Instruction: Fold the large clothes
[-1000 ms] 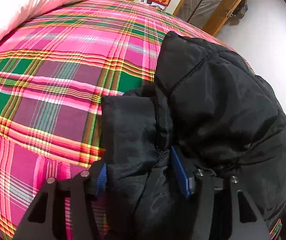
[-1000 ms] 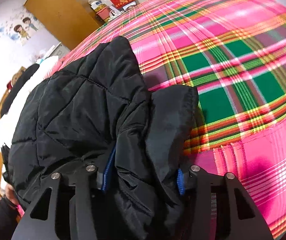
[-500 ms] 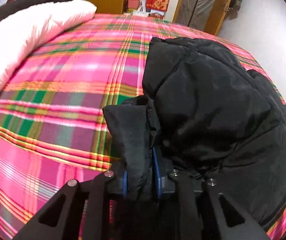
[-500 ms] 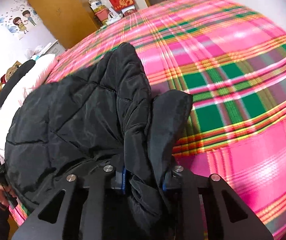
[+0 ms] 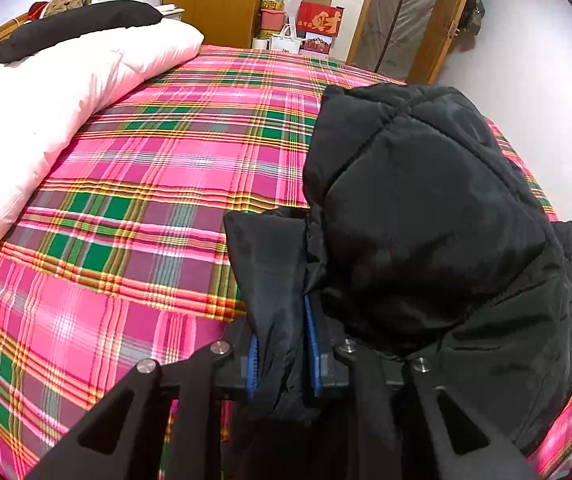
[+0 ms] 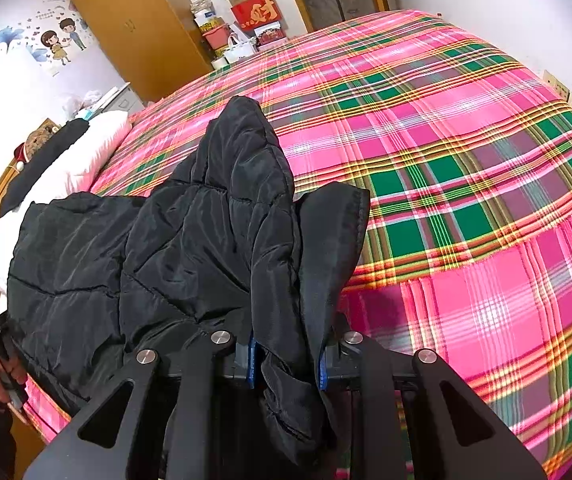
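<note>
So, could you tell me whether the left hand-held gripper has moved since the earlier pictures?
Yes. The left hand-held gripper, its jaws having just closed on the black jacket, has risen: more of the plaid bedspread and far wardrobe shows.

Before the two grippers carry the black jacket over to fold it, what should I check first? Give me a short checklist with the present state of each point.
1. Left gripper shut on jacket: ok; its jaws have just been closing on the fabric.
2. Right gripper shut on jacket: ok, likewise.
3. Both grips on the same edge: cannot tell.
4. Bed ahead free for the fold: ok.
5. Pillow apart from jacket: ok.
6. Jacket fully lifted off bed: not ok, its bulk lies there.
</note>
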Action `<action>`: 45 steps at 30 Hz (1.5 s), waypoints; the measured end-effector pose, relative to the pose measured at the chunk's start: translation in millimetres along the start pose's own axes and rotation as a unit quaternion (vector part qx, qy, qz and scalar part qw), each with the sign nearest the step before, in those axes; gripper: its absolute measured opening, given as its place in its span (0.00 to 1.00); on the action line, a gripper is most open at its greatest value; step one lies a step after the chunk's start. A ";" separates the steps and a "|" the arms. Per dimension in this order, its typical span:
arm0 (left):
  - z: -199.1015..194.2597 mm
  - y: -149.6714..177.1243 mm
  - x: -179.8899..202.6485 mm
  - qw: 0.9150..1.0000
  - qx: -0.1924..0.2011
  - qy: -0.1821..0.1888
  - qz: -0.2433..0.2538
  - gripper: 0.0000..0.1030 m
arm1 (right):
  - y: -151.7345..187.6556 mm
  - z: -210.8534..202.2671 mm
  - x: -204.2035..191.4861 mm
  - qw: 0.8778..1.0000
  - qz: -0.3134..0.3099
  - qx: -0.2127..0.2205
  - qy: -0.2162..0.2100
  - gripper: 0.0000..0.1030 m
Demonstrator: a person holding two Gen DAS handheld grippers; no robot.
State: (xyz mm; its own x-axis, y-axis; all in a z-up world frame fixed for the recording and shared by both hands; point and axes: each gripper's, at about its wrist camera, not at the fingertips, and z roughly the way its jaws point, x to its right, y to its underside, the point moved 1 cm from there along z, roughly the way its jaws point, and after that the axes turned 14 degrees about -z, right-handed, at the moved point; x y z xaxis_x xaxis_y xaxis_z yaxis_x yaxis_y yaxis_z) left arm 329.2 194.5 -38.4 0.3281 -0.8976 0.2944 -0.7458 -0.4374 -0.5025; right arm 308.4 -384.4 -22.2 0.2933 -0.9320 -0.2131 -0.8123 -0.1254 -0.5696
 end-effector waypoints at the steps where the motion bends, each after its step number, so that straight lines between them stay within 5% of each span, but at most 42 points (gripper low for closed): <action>1: -5.6 1.4 -0.4 1.000 0.001 0.001 -0.001 0.19 | 0.4 -5.9 -2.8 1.000 -0.001 0.000 -0.001 0.20; 17: -57.4 23.6 -42.4 1.000 -0.002 0.000 -0.010 0.19 | 16.4 -46.9 -49.0 1.000 -0.013 -0.004 -0.013 0.20; 34: -73.0 -19.4 -181.6 0.996 0.030 -0.066 -0.057 0.19 | 12.1 33.8 -171.3 0.994 -0.054 -0.039 -0.082 0.20; 36: -71.8 -25.0 -200.3 0.995 0.034 -0.077 -0.061 0.16 | 11.5 42.6 -185.0 0.993 -0.059 -0.042 -0.088 0.20; 38: -71.3 -30.5 -215.4 0.993 0.044 -0.088 -0.064 0.00 | 12.3 52.4 -197.4 0.993 -0.066 -0.043 -0.091 0.20; 40: -71.9 -36.6 -228.8 0.992 0.055 -0.088 -0.072 0.00 | 12.6 61.4 -207.8 0.992 -0.070 -0.043 -0.091 0.20; 45: -24.6 -19.4 -250.2 0.993 0.012 -0.095 -0.075 0.00 | 28.5 99.8 -194.5 0.993 -0.042 -0.079 -0.073 0.23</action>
State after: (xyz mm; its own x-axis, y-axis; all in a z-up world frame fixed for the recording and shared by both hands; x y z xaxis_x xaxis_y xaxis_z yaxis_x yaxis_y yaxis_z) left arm 247.4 428.9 -82.3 0.5400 -0.8150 0.2100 -0.6672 -0.5667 -0.4835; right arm 278.5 -172.7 -76.2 0.4233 -0.8583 -0.2900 -0.8477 -0.2623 -0.4611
